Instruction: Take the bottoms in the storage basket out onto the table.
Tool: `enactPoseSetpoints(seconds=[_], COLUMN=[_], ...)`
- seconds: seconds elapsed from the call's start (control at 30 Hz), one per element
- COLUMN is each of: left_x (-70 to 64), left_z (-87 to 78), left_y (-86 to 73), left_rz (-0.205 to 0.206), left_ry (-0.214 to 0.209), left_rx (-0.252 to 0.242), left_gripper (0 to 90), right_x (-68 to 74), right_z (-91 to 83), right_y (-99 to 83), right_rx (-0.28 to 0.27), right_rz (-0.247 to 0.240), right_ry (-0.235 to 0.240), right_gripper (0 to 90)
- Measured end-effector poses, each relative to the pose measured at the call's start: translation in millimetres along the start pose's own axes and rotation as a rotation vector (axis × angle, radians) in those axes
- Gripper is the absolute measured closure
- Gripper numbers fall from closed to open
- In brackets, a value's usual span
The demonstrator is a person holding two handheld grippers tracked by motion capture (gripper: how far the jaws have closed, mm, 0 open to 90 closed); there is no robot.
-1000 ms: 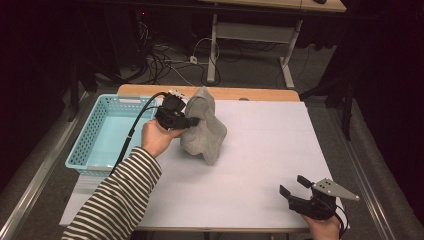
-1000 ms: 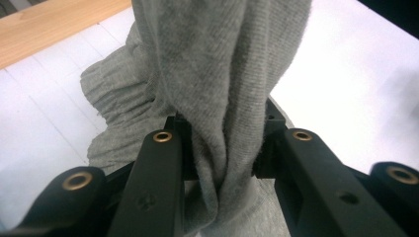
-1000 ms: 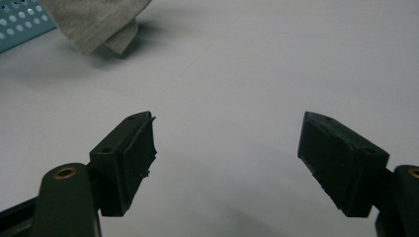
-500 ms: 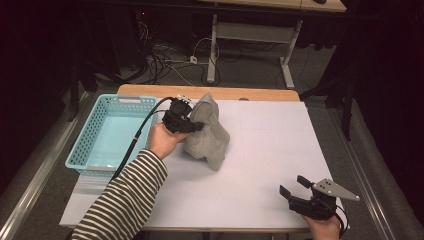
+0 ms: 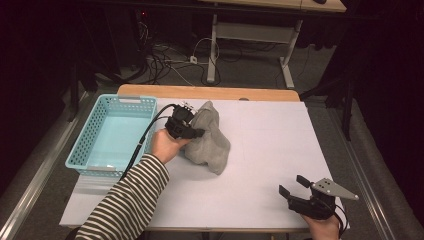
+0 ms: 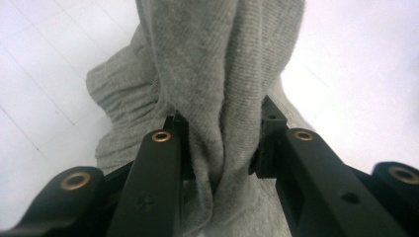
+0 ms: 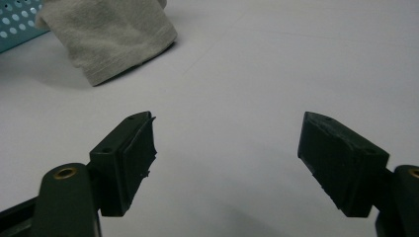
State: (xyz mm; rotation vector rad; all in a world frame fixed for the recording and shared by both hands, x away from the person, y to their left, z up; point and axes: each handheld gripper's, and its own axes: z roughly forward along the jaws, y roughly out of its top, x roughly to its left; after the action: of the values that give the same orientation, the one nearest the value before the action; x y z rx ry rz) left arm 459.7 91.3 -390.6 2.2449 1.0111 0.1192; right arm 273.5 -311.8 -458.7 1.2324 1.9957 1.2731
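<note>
Pinching a bunched fold of the grey knitted cloth just right of the turquoise basket, the left gripper lifts it off the white table, while the right gripper rests near-right, jaws apart and empty.

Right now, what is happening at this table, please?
A person works at a white table with a gripper in each hand. The left gripper is shut on a bunched fold of a grey knitted cloth, whose lower part rests on the table beside a light blue basket. The right gripper hangs open over bare table near the front right corner, apart from the cloth.
</note>
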Motion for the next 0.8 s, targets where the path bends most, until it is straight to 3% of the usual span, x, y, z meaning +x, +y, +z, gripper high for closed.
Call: enactPoseSetpoints(seconds=[0.23,0.5,0.8], left_x=[-2.1,-1.8,-1.0], left_z=[0.8,-5.5,-19.5], left_y=[-2.2,-1.4,-2.8], left_rz=[0.014,-0.004,-0.013], left_ry=[0.011,0.026,0.026], left_rx=[-0.006,-0.036,-0.045], left_gripper=[63.0,45.7,39.6], right_x=[-0.4,-0.2,0.2], right_z=[-0.2,-0.8,0.9], right_y=[-0.3,-0.3,0.7], right_rx=[0.001,-0.003,-0.001], right_rz=[0.005,0.002,-0.002], right_ry=[0.001,0.002,0.003], right_gripper=[22.5,22.5,22.5])
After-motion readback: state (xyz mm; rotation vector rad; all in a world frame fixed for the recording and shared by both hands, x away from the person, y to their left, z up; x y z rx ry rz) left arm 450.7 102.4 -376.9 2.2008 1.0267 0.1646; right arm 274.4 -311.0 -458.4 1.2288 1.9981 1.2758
